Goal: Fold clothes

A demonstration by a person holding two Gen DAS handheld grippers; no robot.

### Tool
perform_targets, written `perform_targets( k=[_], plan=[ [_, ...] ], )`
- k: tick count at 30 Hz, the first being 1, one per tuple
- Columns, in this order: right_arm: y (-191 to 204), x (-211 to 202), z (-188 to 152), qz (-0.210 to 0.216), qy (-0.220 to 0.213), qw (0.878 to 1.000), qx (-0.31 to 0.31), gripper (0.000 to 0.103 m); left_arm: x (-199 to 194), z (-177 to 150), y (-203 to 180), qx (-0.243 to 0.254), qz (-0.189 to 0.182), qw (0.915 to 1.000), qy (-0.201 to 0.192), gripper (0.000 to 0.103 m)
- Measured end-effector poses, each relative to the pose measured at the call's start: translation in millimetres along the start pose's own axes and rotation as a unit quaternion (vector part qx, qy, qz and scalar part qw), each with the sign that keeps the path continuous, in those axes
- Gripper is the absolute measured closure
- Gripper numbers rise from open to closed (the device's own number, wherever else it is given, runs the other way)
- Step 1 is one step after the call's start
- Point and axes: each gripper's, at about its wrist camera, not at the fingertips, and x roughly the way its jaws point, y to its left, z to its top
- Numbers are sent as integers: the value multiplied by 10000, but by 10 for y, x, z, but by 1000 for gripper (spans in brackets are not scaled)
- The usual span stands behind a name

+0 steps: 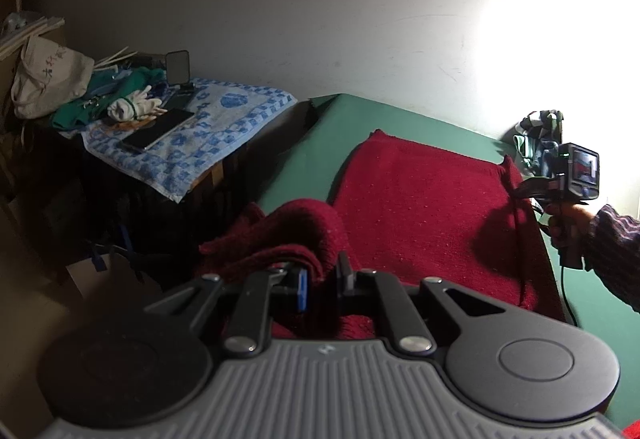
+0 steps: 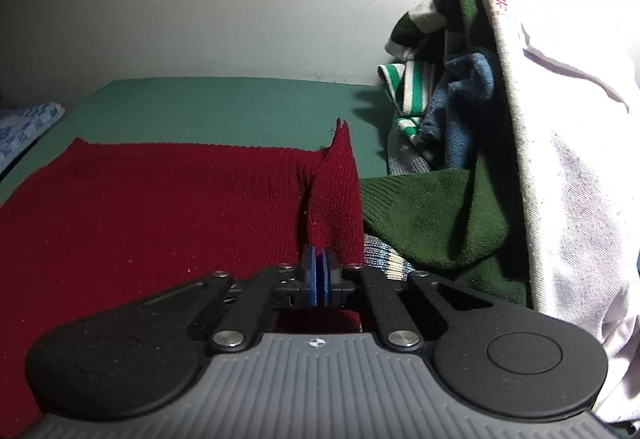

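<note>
right wrist: red sweater (image 2: 160, 199) pinched

The bag (image 1: 50, 79) has dark writing, and the white cloth (image 2: 568, 159) has red marks; both too blurry to read.

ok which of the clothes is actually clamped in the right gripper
The red sweater: its raised edge runs into the shut right gripper. The dark green knit, blue garment and white cloth lie piled beside it, ungripped.
</note>
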Motion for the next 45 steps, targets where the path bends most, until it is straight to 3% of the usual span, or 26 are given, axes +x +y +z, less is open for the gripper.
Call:
perform_targets(
  k=[4,10,19,22,24,26,34,40,45],
  plan=[
    [-111,-131,108,572,-97,9965,594,100,-18,27,53,-22,-34,10000,9,95],
    [173,-151,177,1155,-74,9919,520,100,-153,56,163,-61,-29,10000,-25,95],
    [425,172,2,1156,354,9920,373,99,11,-130,215,-44,138,9996,228,95],
    [334,138,34,1344,426,9890,445,92,104,-176,230,3,181,9993,312,95],
    [205,11,62,1407,331,9874,648,74,158,-175,219,57,202,9993,300,95],
    [56,-181,53,1411,197,9867,784,73,202,-162,189,138,196,9994,261,95],
    [-95,-828,-425,1907,775,9782,279,79,345,-83,83,420,76,9987,296,94],
    [1,-1026,-816,2004,1076,9737,97,79,382,7,120,439,231,9984,285,93],
    [57,-1025,-964,1886,1065,9762,90,79,361,19,177,503,338,9977,314,93]
  ],
)
